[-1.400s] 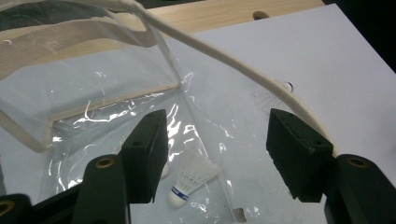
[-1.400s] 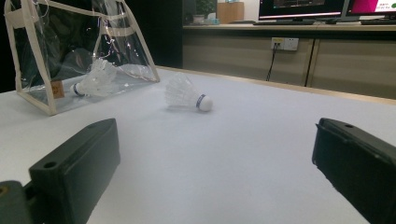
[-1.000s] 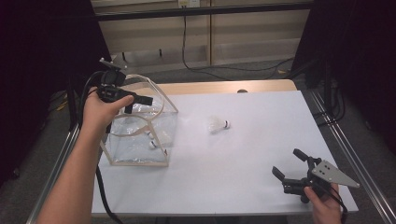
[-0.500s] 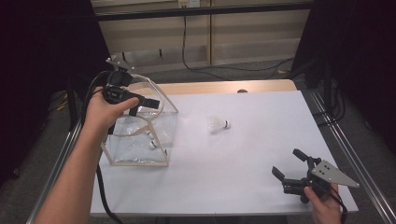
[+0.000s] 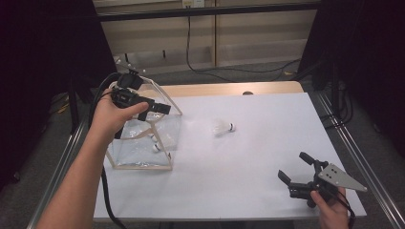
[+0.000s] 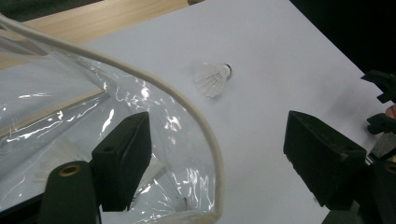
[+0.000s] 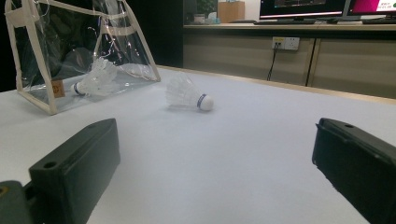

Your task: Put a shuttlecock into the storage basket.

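Hovering over the top rim of the clear bag [image 5: 143, 143], the left gripper [image 5: 160, 109] has its jaws spread wide and has just been opening them further; the bag's white-piped edge [image 6: 187, 112] curves up between them, though neither pad presses on it. One shuttlecock [image 5: 224, 127] lies on its side on the white table [image 5: 267, 143], ahead of this gripper and off beyond the bag's rim, cork end pointing away from the bag. More shuttlecocks [image 7: 93, 79] rest inside the bag, below the left gripper. The left hand [image 5: 112, 114] wraps the gripper's body from behind, forearm reaching up along the table's left edge, the jaws pointing level toward the table's middle.

The right gripper [image 5: 298, 174] sits low near the table's near right corner, jaws parted and empty, aimed at the loose shuttlecock, which lies well ahead of it, the bag farther off to its left.
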`<state>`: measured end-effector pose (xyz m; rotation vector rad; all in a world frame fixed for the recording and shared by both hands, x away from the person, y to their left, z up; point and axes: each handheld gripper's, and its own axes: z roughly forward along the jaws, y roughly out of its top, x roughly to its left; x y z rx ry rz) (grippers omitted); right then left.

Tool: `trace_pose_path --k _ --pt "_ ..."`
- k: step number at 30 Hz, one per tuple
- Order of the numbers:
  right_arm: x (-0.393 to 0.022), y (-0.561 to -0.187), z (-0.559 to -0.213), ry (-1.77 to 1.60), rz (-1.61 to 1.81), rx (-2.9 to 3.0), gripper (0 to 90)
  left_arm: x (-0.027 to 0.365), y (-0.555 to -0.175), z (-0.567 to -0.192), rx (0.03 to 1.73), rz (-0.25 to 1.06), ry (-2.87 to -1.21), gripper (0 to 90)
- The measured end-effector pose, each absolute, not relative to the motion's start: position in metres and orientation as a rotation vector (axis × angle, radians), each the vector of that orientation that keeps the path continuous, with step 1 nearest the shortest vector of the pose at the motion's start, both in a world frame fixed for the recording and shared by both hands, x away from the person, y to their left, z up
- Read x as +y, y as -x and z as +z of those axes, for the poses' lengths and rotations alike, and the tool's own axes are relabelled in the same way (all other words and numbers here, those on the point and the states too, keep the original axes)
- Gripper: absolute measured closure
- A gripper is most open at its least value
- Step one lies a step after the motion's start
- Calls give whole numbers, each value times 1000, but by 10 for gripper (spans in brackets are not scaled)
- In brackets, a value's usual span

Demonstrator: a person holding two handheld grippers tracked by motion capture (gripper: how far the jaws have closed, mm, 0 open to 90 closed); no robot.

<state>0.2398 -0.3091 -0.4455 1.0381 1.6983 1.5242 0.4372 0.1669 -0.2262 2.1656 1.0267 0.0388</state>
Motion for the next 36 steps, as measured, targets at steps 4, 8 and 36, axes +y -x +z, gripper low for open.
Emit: trace_pose_path --k 4,8,36 --pt "-309 -239 -445 -1039 1523 1699 7 163 -436 -226 1017 35 -2169 226" --pt "-309 -239 -445 -1039 1521 1697 7 159 -435 -226 1000 30 -2180 224" --pt "-310 -239 -445 -1038 1524 1696 7 123 -429 -231 921 -20 -2194 174"
